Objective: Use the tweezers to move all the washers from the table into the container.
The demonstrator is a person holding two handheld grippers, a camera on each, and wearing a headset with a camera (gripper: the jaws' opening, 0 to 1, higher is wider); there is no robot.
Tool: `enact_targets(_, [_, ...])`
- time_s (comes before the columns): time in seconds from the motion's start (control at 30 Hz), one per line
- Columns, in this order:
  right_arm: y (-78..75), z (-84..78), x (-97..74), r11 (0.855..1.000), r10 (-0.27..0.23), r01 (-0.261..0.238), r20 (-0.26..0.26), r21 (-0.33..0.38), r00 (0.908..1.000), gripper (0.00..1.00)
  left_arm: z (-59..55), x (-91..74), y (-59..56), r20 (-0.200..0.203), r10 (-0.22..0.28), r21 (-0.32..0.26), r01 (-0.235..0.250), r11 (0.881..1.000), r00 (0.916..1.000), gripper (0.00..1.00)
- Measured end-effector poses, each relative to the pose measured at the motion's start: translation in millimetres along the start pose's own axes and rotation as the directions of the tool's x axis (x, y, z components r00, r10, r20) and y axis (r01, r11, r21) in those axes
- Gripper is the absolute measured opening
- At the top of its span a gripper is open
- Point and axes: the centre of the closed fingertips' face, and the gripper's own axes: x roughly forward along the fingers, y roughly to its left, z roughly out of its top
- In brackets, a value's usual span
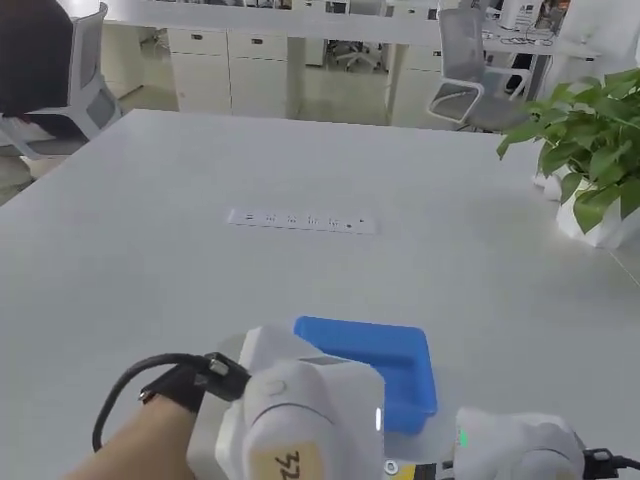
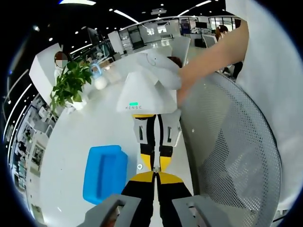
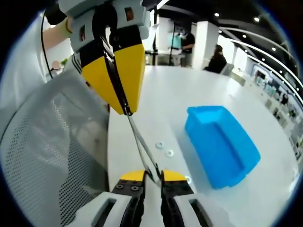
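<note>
Thin metal tweezers (image 3: 139, 142) span between both grippers. In the right gripper view my left gripper (image 3: 124, 111) comes in from the top, its yellow jaws shut on one end. My right gripper (image 3: 152, 176) is shut on the other end at the bottom. In the left gripper view the left gripper (image 2: 155, 176) and the right gripper (image 2: 155, 163) meet tip to tip. The blue container (image 3: 220, 144) (image 1: 380, 360) (image 2: 105, 172) lies open on the white table beside them. Small washers (image 3: 159, 144) (image 3: 169, 152) (image 3: 188, 179) lie on the table between tweezers and container. One washer (image 1: 392, 466) lies by the grippers (image 1: 290, 420) (image 1: 515, 445).
A grey mesh chair (image 2: 232, 161) (image 3: 52, 142) stands close against the table's near edge. A potted plant (image 1: 590, 150) (image 2: 71, 82) sits at the far right of the table. A flush power strip (image 1: 300, 221) lies mid-table. Office chairs and desks stand beyond.
</note>
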Motion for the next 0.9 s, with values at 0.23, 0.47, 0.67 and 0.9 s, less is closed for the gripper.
enact_targets(0.23, [-1.5, -5.2, 3.3, 1.000, 0.010, -0.010, -0.002, 0.022, 0.9999, 0.08, 0.1, 6.8, 2.9, -0.016, -0.033, 0.018, 0.033, 0.999, 0.9993, 0.00])
enact_targets(0.47, [-2.3, -6.0, 4.2, 0.997, 0.030, -0.031, 0.009, 0.067, 0.9995, 0.11, 4.8, 10.2, 14.0, -0.017, -0.088, -0.020, 0.088, 0.996, 0.9959, 0.00])
enact_targets(0.67, [-4.5, 5.2, -5.0, 0.996, 0.046, -0.050, 0.044, 0.077, 0.9980, 0.14, 8.7, 18.5, 23.5, -0.051, -0.157, -0.013, 0.157, 0.988, 0.9863, 0.00])
enact_targets(0.9, [-10.4, 21.1, -19.5, 0.991, 0.050, -0.062, 0.106, 0.118, 0.9932, 0.14, 13.4, 25.7, 22.7, -0.066, -0.210, -0.022, 0.209, 0.978, 0.9755, 0.00])
